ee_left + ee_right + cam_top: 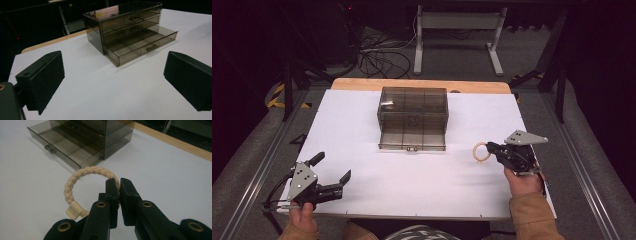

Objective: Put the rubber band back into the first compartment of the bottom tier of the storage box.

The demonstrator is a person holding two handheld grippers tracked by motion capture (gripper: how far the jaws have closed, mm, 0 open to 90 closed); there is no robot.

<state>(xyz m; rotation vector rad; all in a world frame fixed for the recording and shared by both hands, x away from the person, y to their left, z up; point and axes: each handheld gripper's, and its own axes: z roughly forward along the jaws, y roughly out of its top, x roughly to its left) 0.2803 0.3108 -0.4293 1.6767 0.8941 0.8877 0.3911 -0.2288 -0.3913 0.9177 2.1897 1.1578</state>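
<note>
1. The braided rope bracelet (85,175) looks light, soft and floppy, unlikely to slip or break; I'd take it by the cord, clear of its little tag. It sits toward the bench's right edge, pinched in the right claw (119,187), whose jaws are pressed together on the cord.
2. One bracelet, one smoky plastic drawer box (413,116) near the far edge of the bench (412,185); three drawers, the bottom one pulled out.
3. The left claw (332,170), at the near left corner, is spread wide, holding nothing.

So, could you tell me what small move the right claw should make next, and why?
Probably carry the braided bracelet left toward the open bottom drawer: the right claw is shut on the bracelet, and that drawer stands pulled out while the left claw waits open.
</note>
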